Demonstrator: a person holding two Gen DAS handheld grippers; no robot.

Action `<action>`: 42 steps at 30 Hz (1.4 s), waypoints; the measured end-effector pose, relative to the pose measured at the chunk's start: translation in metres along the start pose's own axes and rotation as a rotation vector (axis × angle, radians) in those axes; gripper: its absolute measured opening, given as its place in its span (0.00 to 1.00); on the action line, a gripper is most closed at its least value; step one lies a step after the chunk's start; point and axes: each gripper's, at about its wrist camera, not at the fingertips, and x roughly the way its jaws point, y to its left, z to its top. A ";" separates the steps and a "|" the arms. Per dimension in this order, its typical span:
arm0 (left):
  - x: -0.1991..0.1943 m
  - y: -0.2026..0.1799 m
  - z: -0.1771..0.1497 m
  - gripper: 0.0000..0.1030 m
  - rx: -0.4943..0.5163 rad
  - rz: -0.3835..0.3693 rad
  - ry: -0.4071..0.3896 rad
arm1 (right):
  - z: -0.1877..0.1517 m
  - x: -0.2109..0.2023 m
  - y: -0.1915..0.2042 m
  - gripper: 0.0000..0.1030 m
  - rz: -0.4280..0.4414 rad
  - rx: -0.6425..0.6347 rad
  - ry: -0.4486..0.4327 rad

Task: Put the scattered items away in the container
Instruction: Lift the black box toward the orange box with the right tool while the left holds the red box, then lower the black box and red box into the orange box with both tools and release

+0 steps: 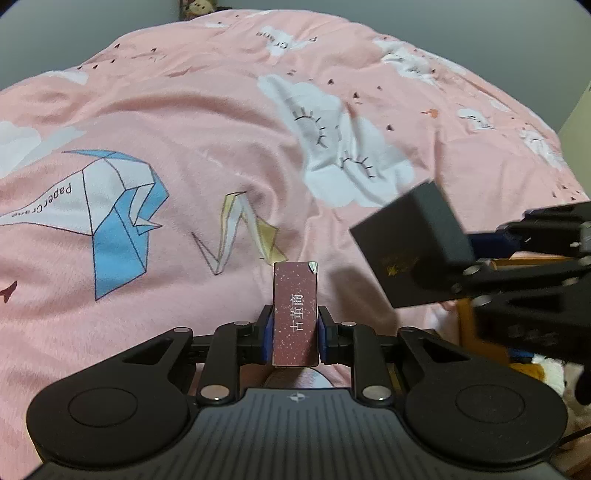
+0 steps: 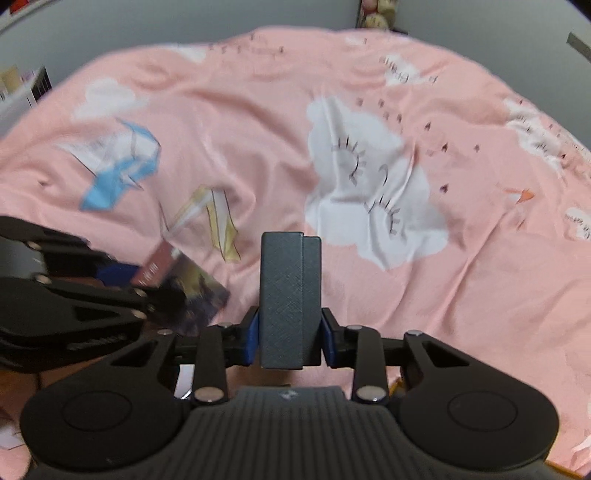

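Left gripper (image 1: 295, 325) clamps a maroon card box (image 1: 295, 314); right gripper (image 2: 290, 332) clamps a dark grey box (image 2: 290, 295). Container apparently out of view; depositing remains.

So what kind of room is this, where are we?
Most likely a bedroom: a wide pink bedspread printed with paper cranes and sleepy-eyed clouds fills both views, a soft toy sits at its far edge, and a plain grey wall stands behind it.

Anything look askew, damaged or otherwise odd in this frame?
Nothing stands out. The left gripper squarely clamps the maroon box, the right gripper the dark grey box, both undamaged above the rumpled pink bedspread.
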 end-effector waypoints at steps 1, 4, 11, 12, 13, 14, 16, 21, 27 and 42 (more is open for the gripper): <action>-0.004 -0.002 -0.001 0.25 0.005 -0.002 -0.010 | -0.001 -0.011 -0.001 0.35 -0.001 0.001 -0.021; -0.016 -0.008 -0.001 0.25 0.036 -0.009 -0.044 | -0.003 -0.043 -0.010 0.35 0.010 0.014 -0.073; -0.048 -0.036 0.003 0.25 0.172 -0.085 -0.104 | -0.025 -0.114 -0.034 0.35 -0.031 -0.026 -0.125; -0.052 -0.041 0.004 0.25 0.201 -0.094 -0.114 | -0.031 -0.120 -0.037 0.35 -0.052 -0.042 -0.122; -0.057 -0.047 0.005 0.25 0.229 -0.105 -0.125 | -0.036 -0.125 -0.040 0.35 -0.073 -0.060 -0.116; -0.062 -0.053 0.006 0.25 0.256 -0.119 -0.136 | -0.042 -0.130 -0.043 0.35 -0.089 -0.075 -0.109; -0.070 -0.064 0.008 0.25 0.298 -0.152 -0.153 | -0.053 -0.137 -0.049 0.35 -0.116 -0.109 -0.089; -0.083 -0.094 0.011 0.25 0.399 -0.227 -0.183 | -0.080 -0.144 -0.063 0.35 -0.154 -0.213 -0.014; -0.082 -0.133 0.004 0.25 0.546 -0.290 -0.177 | -0.098 -0.135 -0.067 0.35 -0.155 -0.322 0.082; -0.053 -0.181 -0.005 0.25 0.714 -0.384 -0.107 | -0.119 -0.078 -0.077 0.35 -0.018 -0.676 0.358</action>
